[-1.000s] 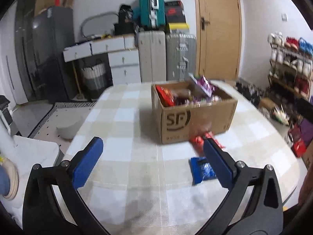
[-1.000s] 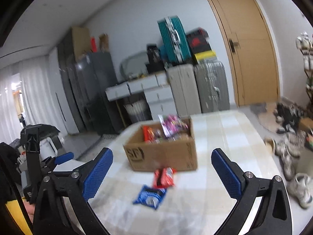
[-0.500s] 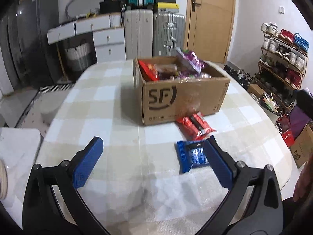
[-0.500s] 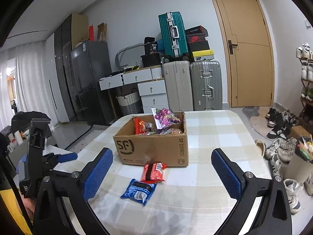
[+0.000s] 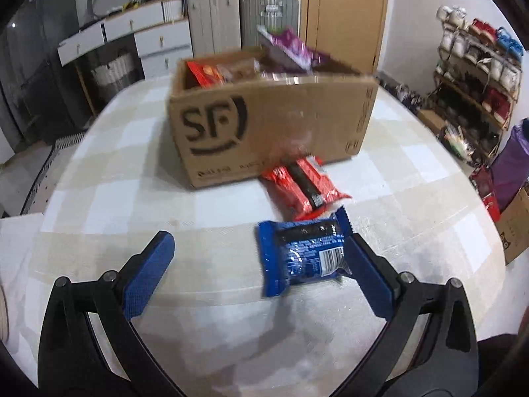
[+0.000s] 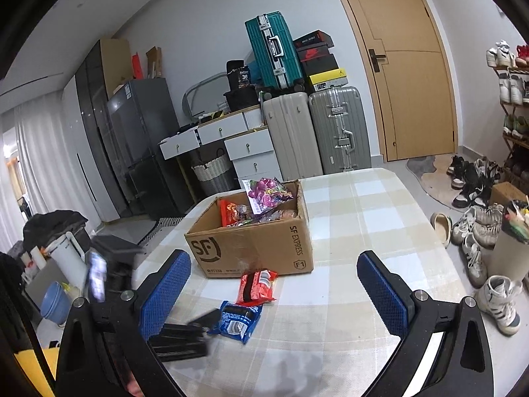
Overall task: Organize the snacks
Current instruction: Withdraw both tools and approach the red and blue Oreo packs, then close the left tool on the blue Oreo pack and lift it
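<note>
A brown cardboard box (image 5: 271, 122) marked SF stands on the checked table, filled with snack packets, a purple one sticking up. In front of it lie a red snack packet (image 5: 302, 185) and a blue snack packet (image 5: 302, 254). My left gripper (image 5: 259, 269) is open, low over the table, with the blue packet just inside its right finger. From the right wrist view, the box (image 6: 254, 235), red packet (image 6: 256, 286) and blue packet (image 6: 238, 321) lie ahead. My right gripper (image 6: 274, 286) is open, held higher and farther back, holding nothing.
The table (image 6: 363, 218) has rounded edges. Suitcases (image 6: 314, 132), white drawers and a door stand behind it. Shoes and a shoe rack (image 6: 479, 231) are on the right floor. A dark fridge (image 6: 139, 145) and a wicker basket stand at the left.
My left gripper has moved forward and down toward the blue packet, which now sits beside its right finger. The right gripper has barely moved. Both stay open.
</note>
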